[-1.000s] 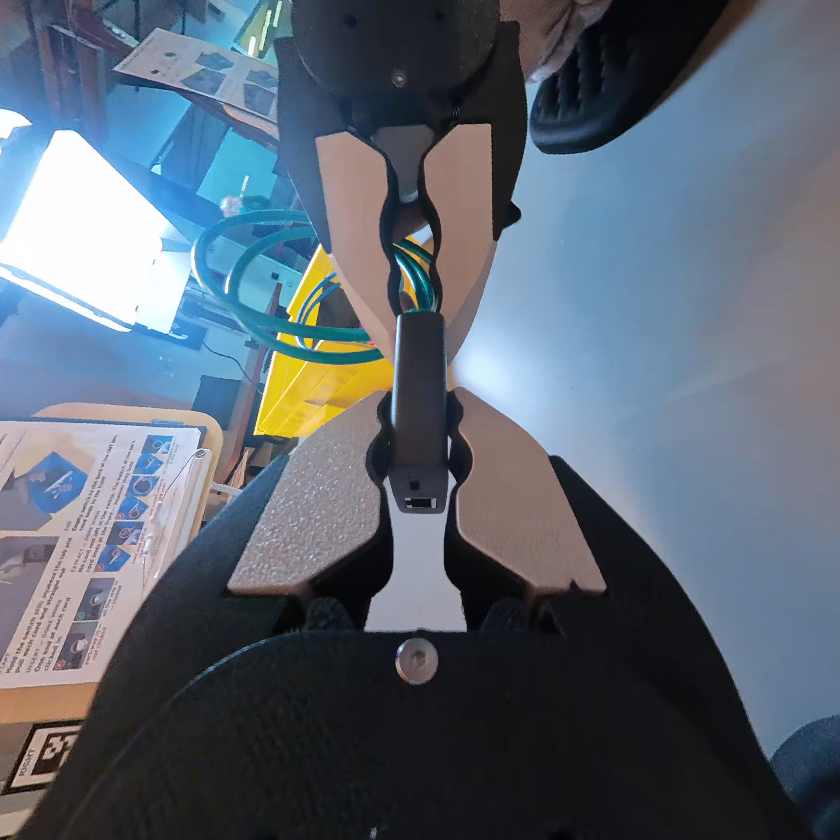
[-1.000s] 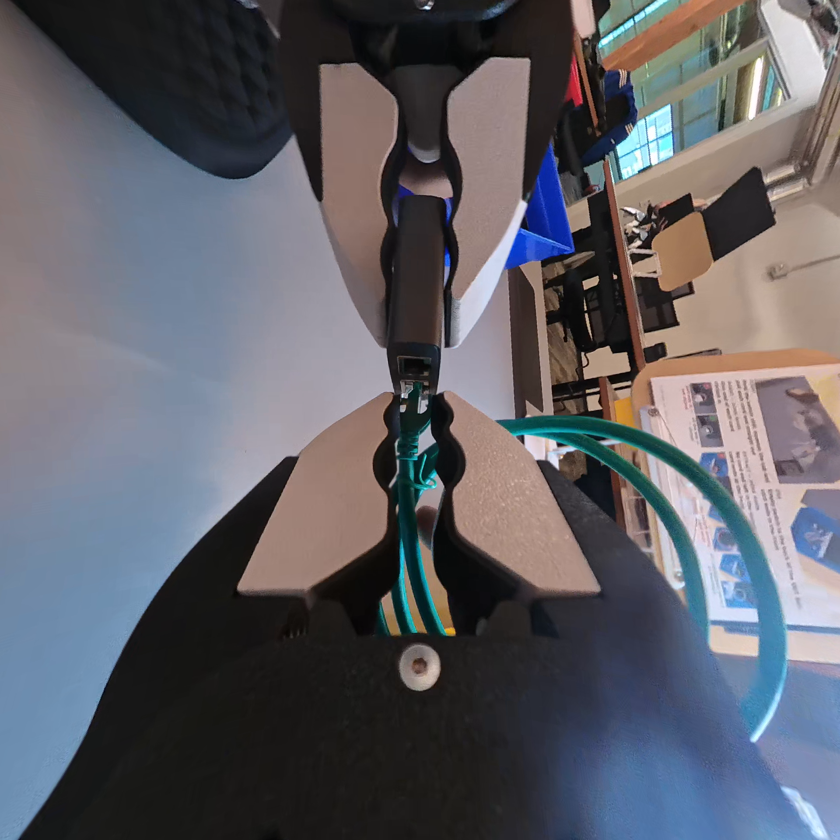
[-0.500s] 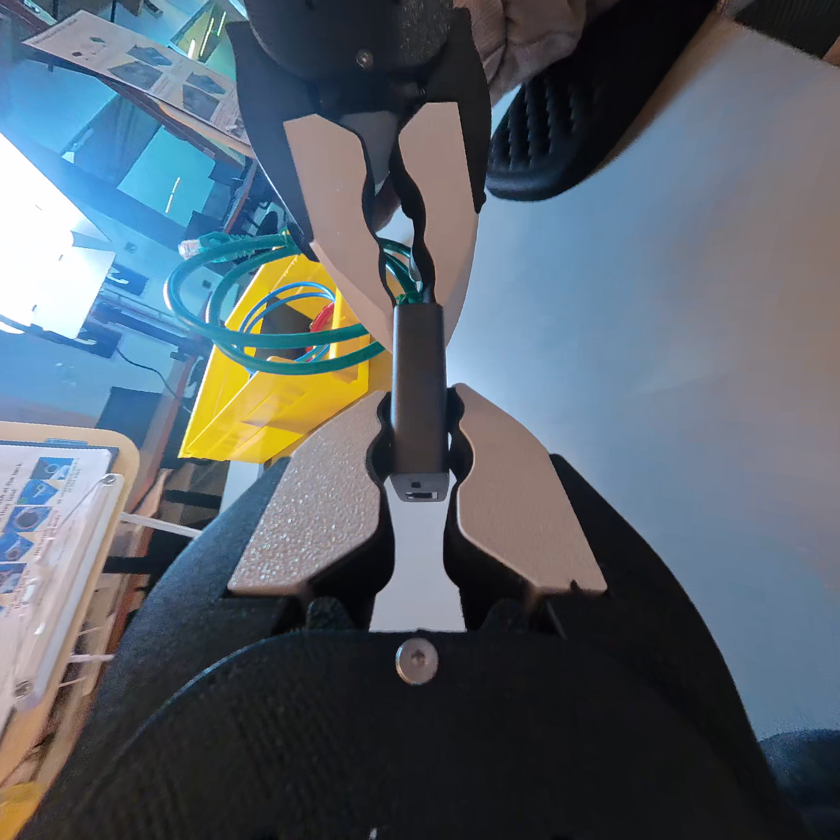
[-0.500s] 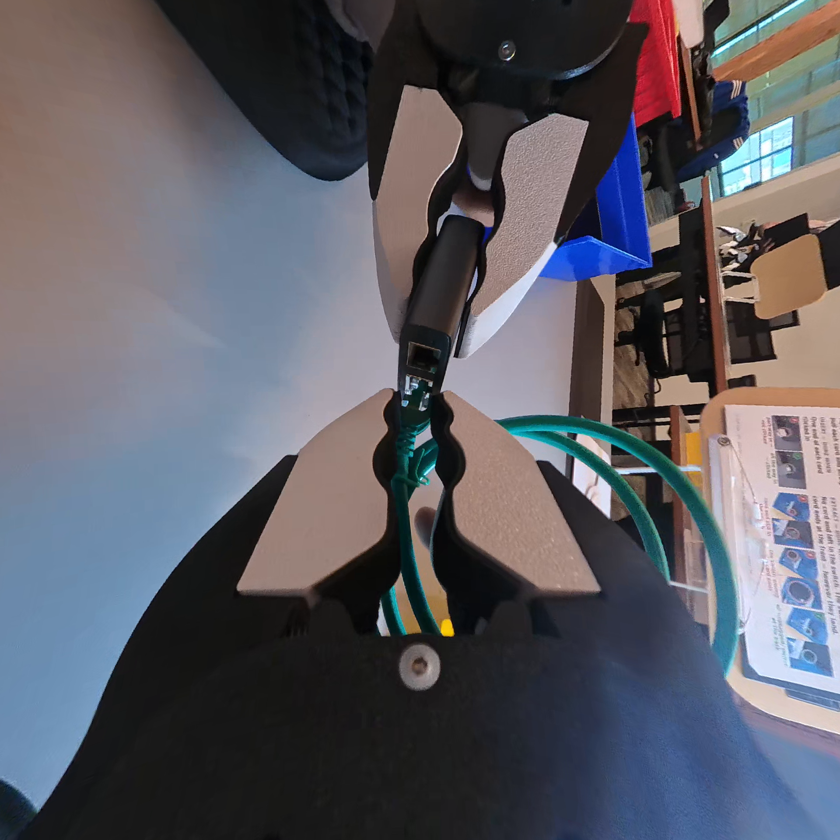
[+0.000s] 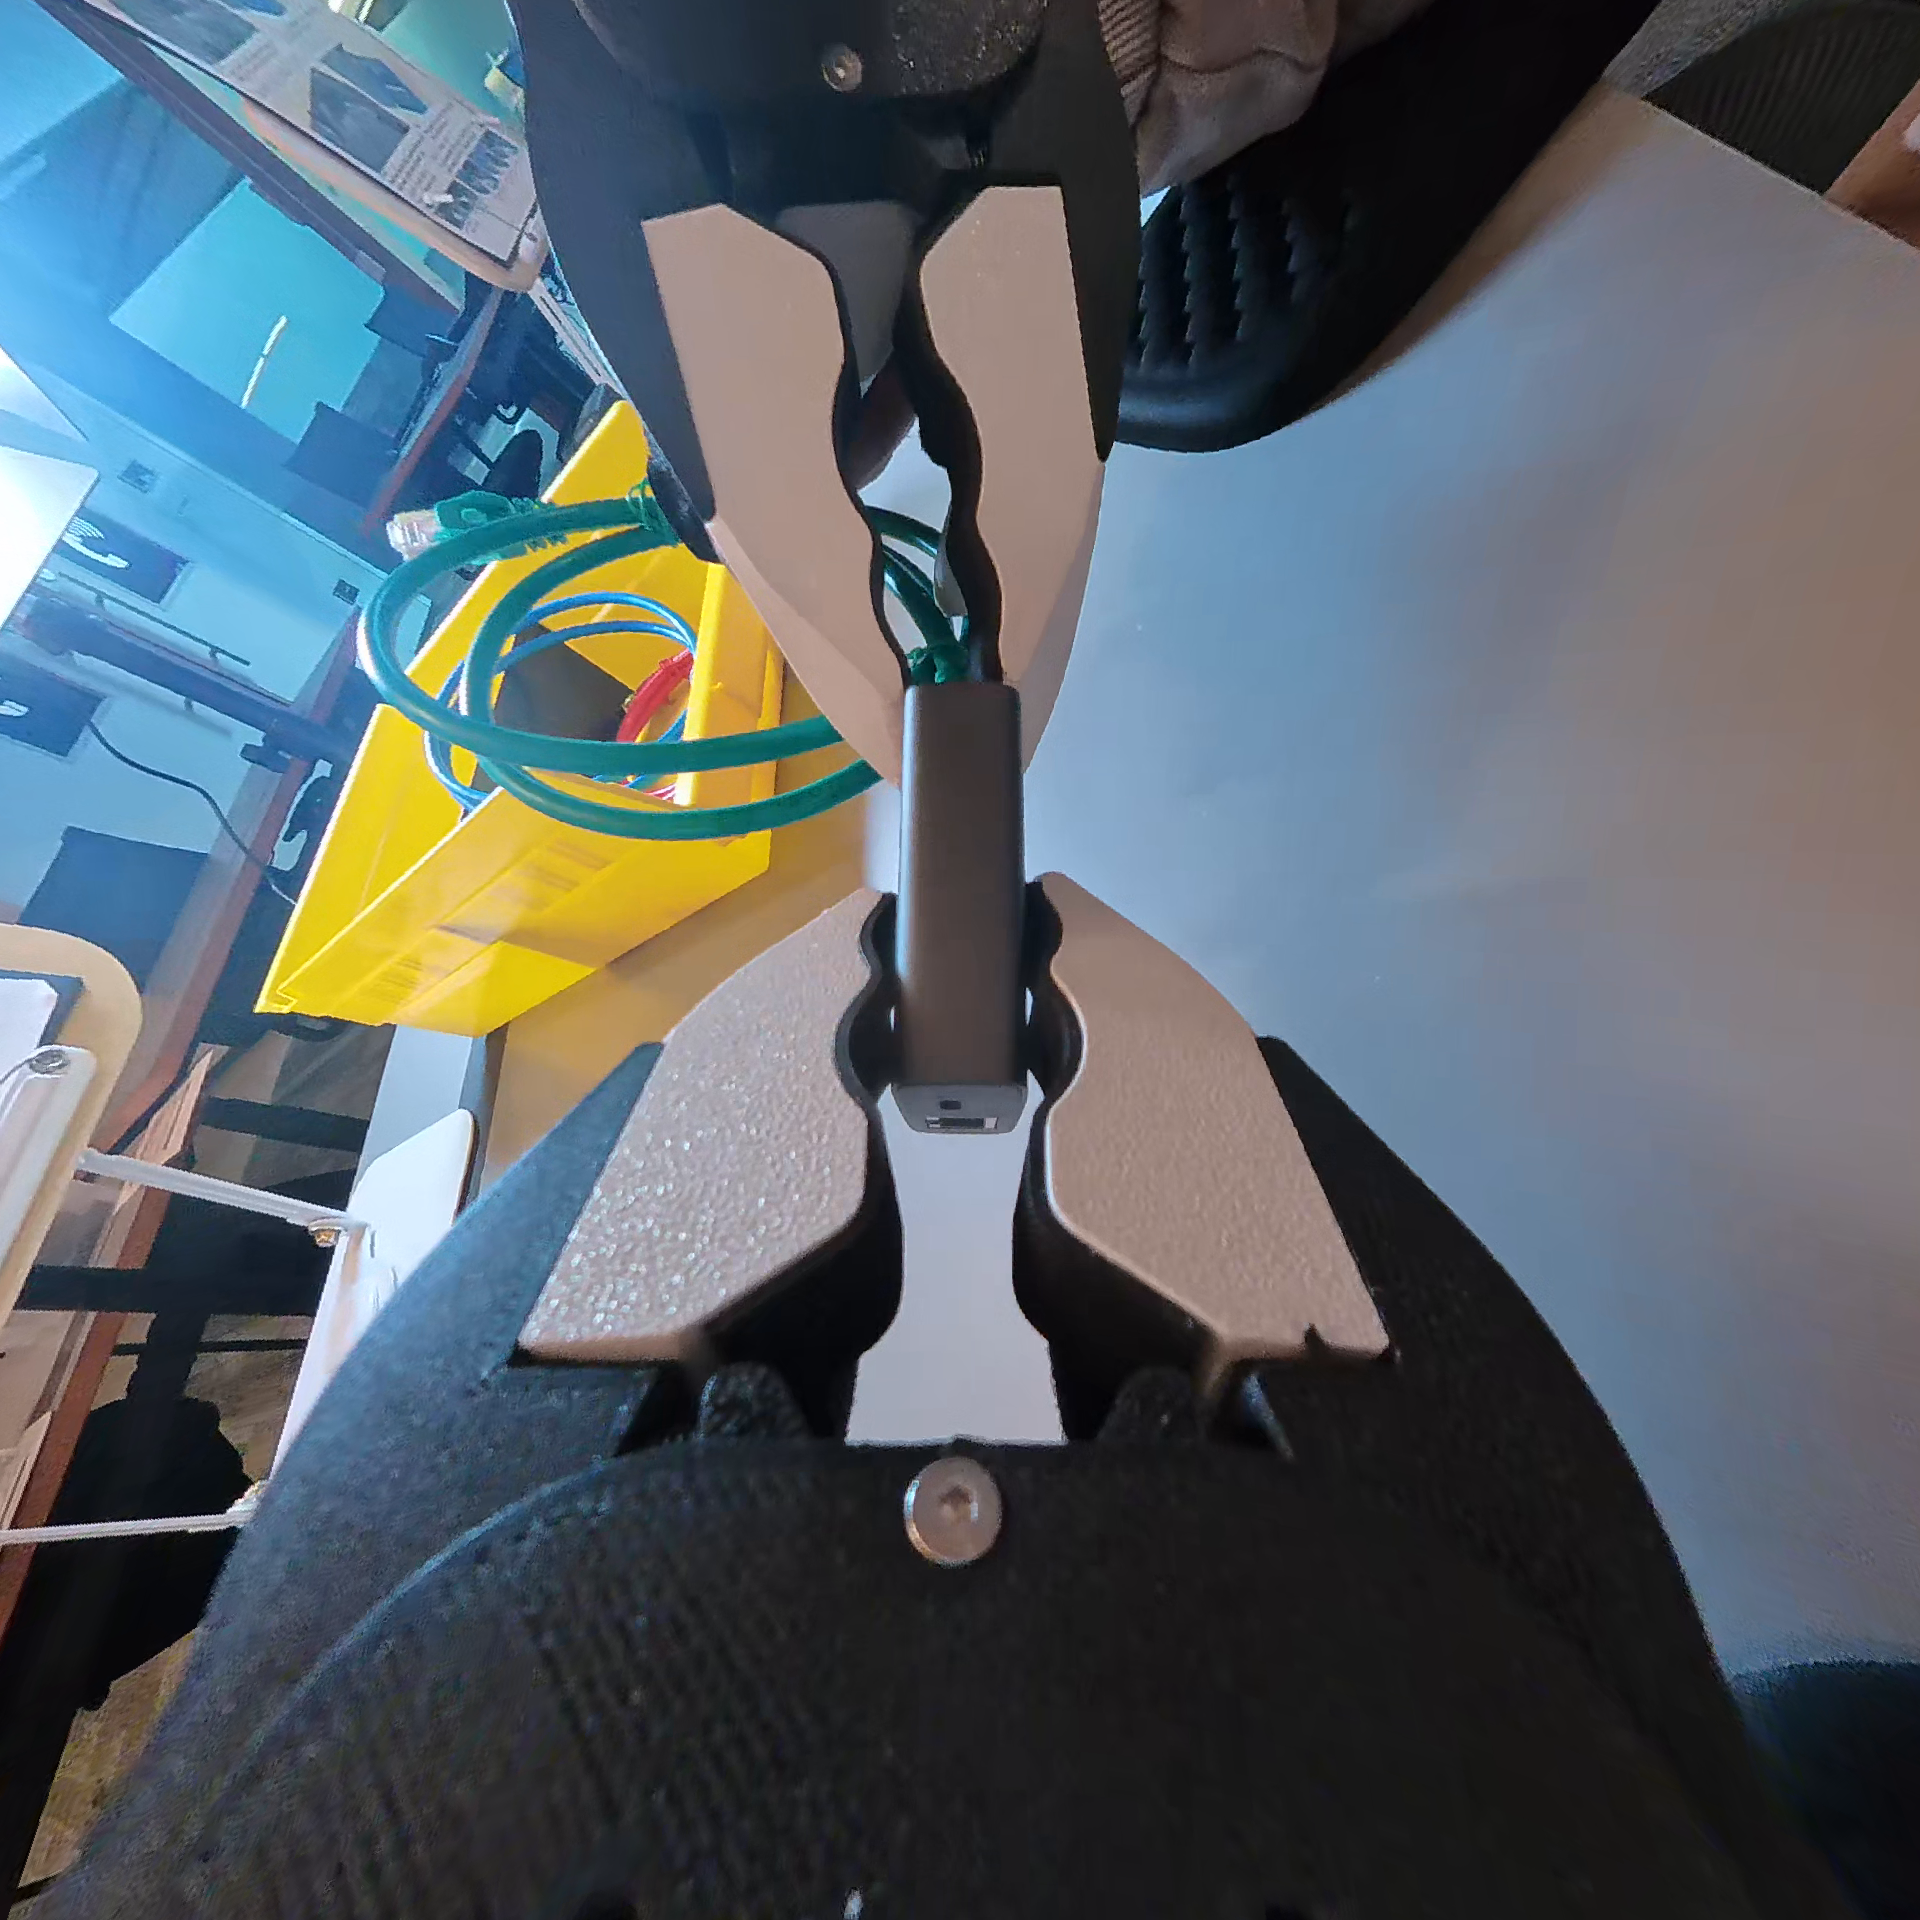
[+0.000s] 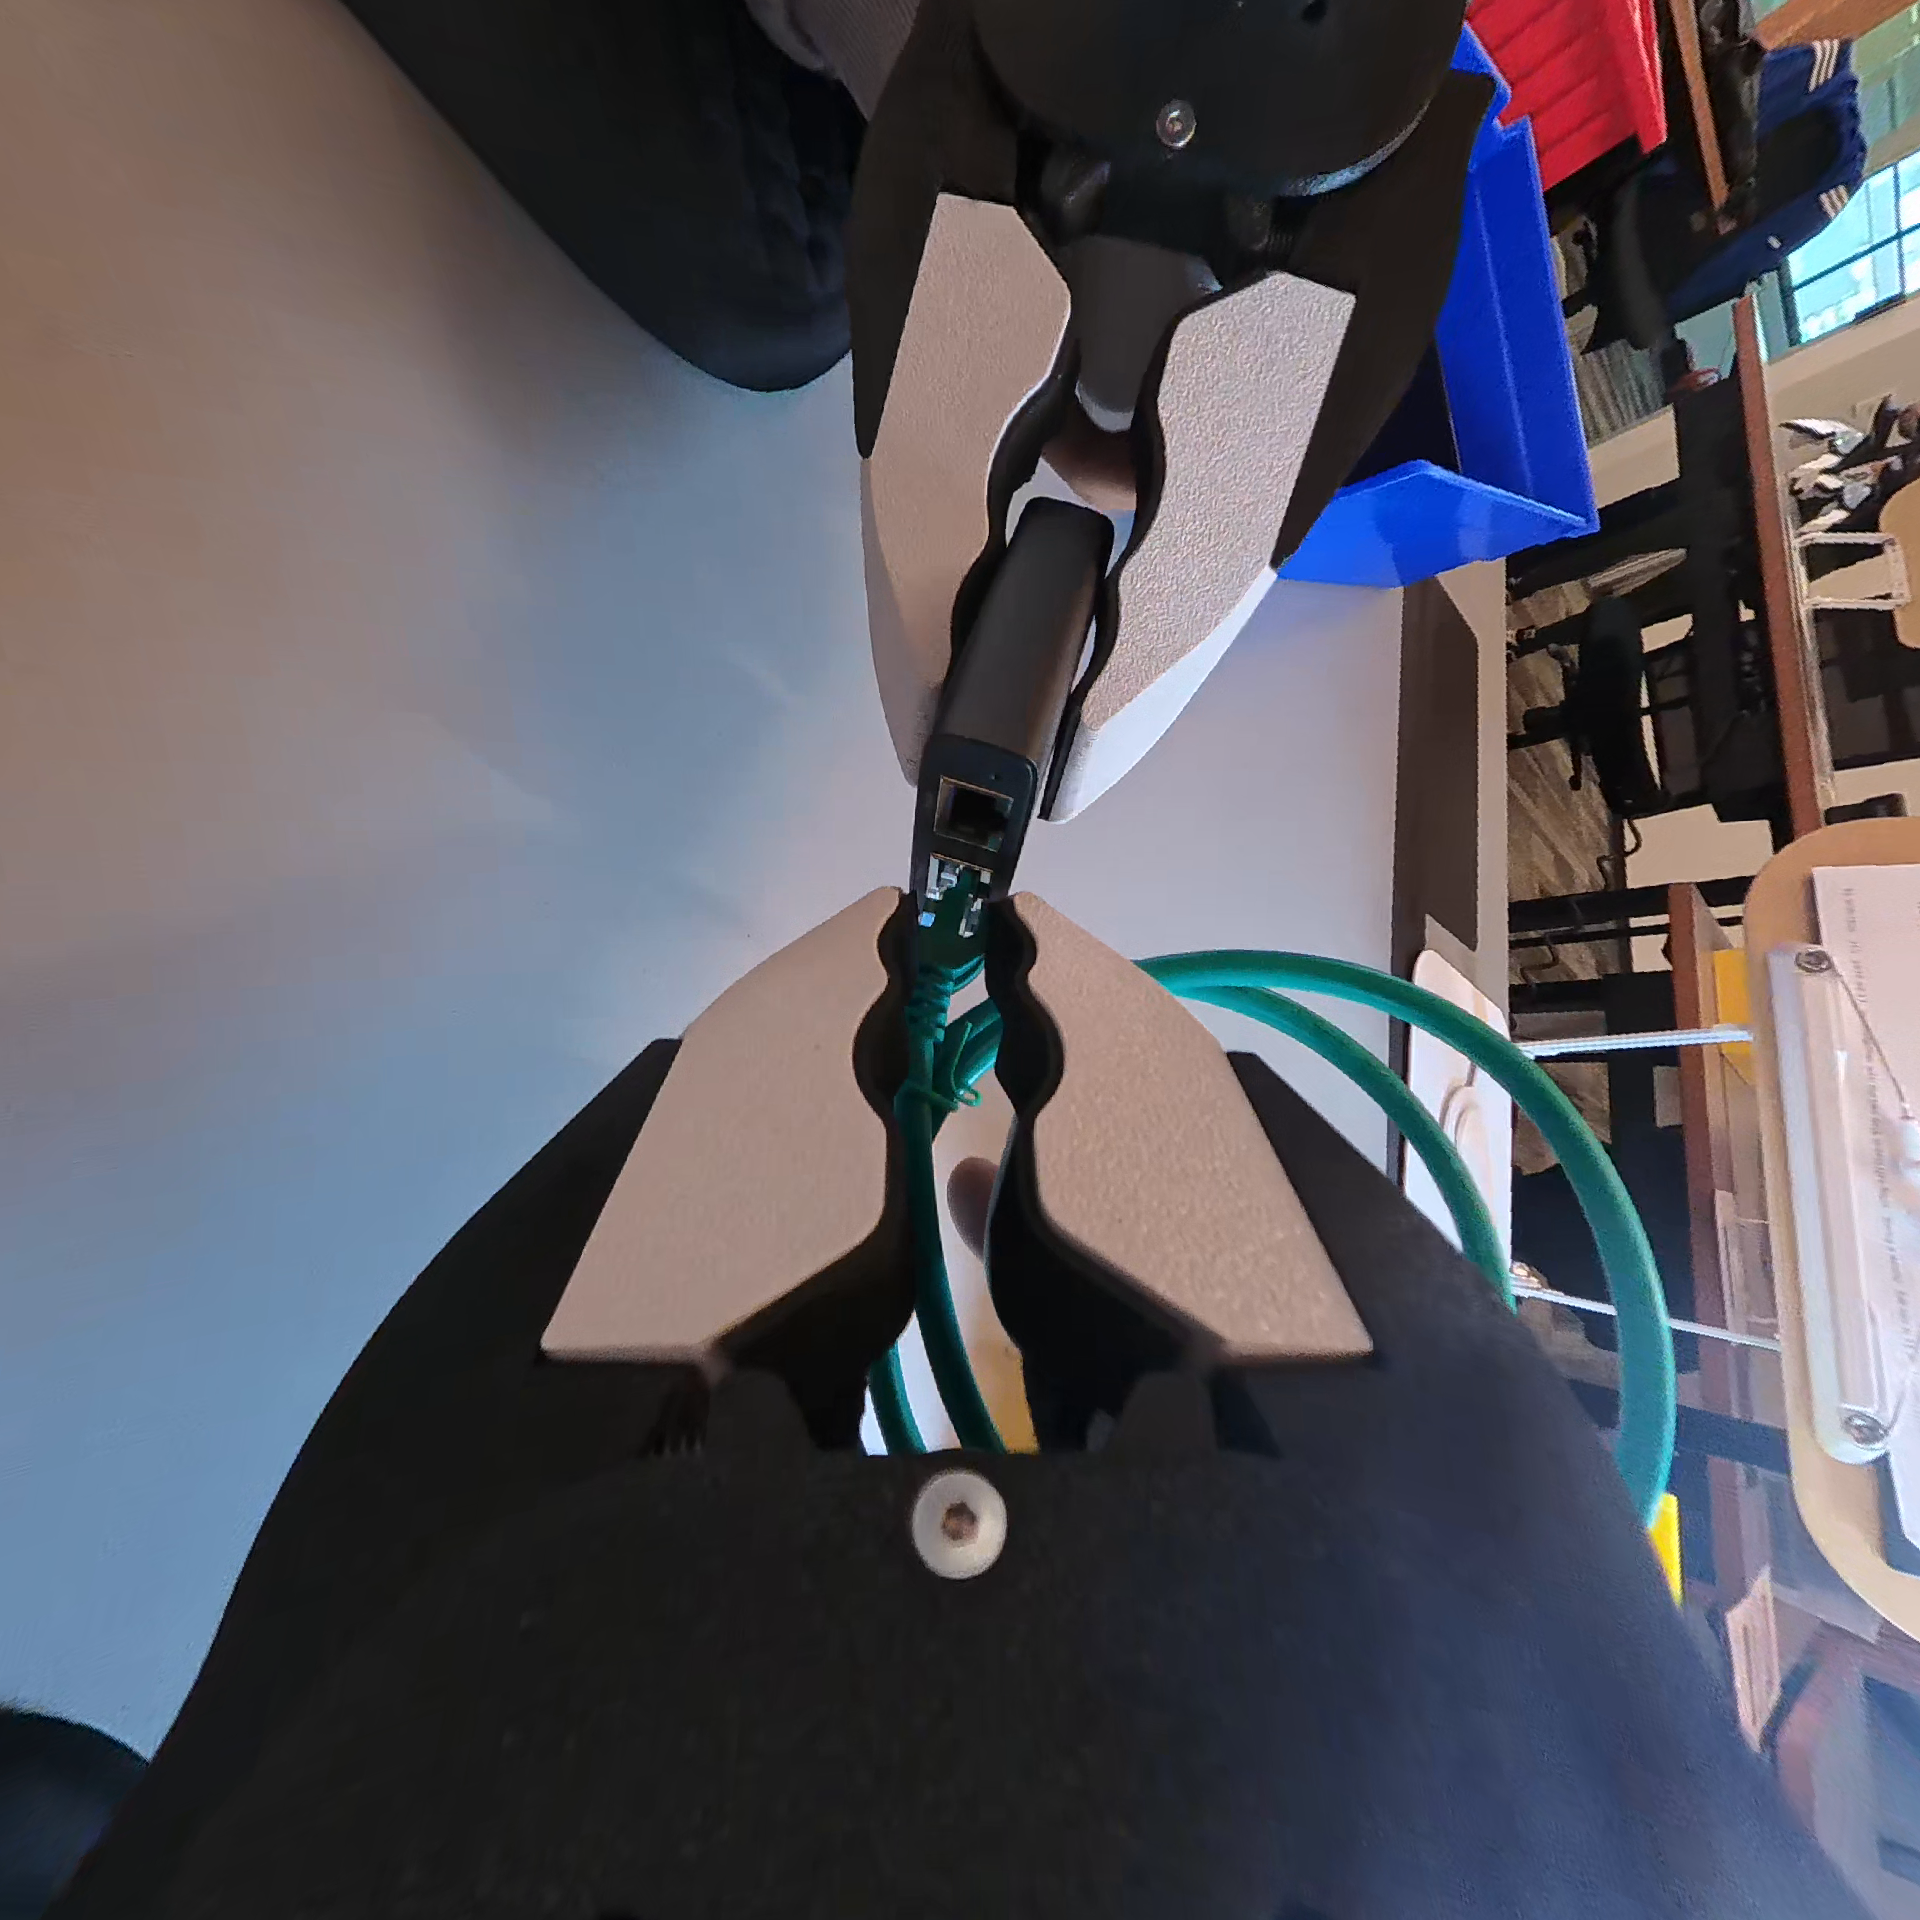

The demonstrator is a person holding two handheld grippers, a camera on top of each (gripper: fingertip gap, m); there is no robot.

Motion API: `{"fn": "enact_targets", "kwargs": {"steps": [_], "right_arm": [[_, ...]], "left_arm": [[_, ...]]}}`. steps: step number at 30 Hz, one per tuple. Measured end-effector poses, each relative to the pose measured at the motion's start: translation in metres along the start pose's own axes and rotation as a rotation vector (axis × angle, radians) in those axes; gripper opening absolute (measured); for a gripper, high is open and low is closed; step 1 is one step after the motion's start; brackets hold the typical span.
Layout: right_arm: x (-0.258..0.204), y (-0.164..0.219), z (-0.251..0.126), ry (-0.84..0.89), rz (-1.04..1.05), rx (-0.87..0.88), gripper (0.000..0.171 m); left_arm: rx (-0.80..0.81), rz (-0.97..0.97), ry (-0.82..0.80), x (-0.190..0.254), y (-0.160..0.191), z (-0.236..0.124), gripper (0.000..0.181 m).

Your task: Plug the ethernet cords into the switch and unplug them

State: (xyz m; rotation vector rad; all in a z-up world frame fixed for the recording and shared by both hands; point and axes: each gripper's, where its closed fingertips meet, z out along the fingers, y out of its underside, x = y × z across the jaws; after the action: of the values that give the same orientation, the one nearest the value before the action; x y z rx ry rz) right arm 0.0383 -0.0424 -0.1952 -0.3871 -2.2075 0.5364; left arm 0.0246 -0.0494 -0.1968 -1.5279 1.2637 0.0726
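My left gripper (image 5: pixel 961 904) is shut on a slim dark grey switch (image 5: pixel 961 883) and holds it above the white table (image 5: pixel 1507 831). My right gripper (image 6: pixel 954 914) faces it tip to tip and is shut on the plug end of a green ethernet cord (image 6: pixel 940 997). The clear plug tip (image 6: pixel 951 883) sits at the lower edge of the switch's end face (image 6: pixel 971 810), under an empty port. How deep the plug sits is hidden. The cord's loops (image 5: pixel 582 769) hang behind the right gripper (image 5: pixel 956 717), with its free plug (image 5: pixel 416 530) at the far left.
A yellow bin (image 5: pixel 499 914) with blue and red cords stands at the table's edge. A blue bin (image 6: pixel 1455 499) stands behind the left gripper (image 6: pixel 987 779). A black mesh chair back (image 5: pixel 1247 312) is at the table's far side. A board with an instruction sheet (image 6: pixel 1860 1195) is beside the table. The grippers are tip to tip, or close to it.
Both grippers have turned together while staying tip to tip. The switch now tilts in the right wrist view and shows an empty port above the plug. Both grips are unchanged.
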Motion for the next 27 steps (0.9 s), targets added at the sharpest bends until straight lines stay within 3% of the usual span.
{"fn": "enact_targets", "kwargs": {"steps": [8, 18, 27], "right_arm": [[0.001, 0.001, 0.0, -0.003, 0.013, 0.003, 0.013], [-0.005, -0.014, -0.016, -0.107, 0.176, 0.149, 0.013], [-0.014, -0.002, -0.007, -0.108, 0.095, 0.024, 0.013]], "left_arm": [[-0.034, -0.027, 0.005, 0.0, 0.001, 0.0, 0.023], [0.068, -0.149, 0.091, 0.007, -0.015, -0.002, 0.023], [-0.035, -0.103, 0.123, 0.01, -0.008, 0.006, 0.023]]}}
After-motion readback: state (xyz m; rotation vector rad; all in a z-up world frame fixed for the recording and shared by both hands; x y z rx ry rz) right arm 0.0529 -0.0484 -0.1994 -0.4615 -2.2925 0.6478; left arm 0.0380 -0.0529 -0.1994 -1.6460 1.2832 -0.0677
